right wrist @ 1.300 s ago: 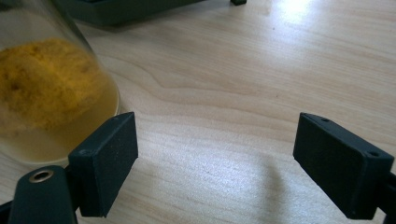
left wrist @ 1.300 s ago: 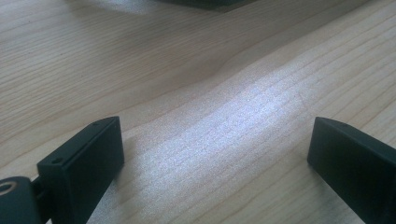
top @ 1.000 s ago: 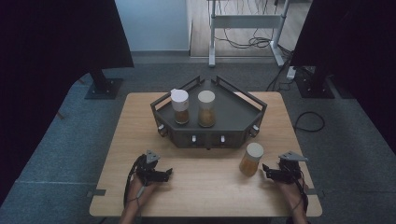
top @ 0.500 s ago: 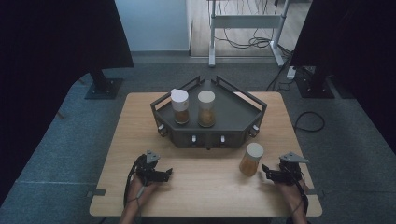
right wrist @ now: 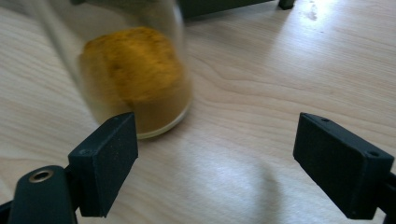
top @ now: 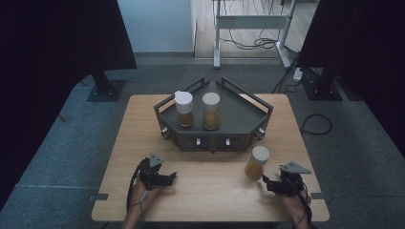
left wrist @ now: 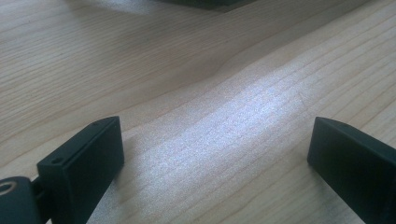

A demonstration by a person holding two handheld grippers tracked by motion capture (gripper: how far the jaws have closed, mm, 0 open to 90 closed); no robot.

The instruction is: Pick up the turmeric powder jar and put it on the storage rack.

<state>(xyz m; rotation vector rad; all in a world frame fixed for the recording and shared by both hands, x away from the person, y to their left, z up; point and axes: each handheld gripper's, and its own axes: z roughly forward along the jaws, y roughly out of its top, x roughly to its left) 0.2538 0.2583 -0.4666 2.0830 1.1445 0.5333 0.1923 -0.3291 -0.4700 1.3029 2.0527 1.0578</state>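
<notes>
The right gripper [right wrist: 215, 158], jaws standing wide and empty, is sitting near the table's [top: 143, 143] front right corner beside the spice jar [top: 257, 162], off-centre to it, so closing in now is risking clipping and toppling that upright jar.

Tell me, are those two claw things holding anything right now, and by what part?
Nothing is held. The left gripper stands open over bare table. The right gripper is open too, with the spice jar just ahead, untouched.
</notes>
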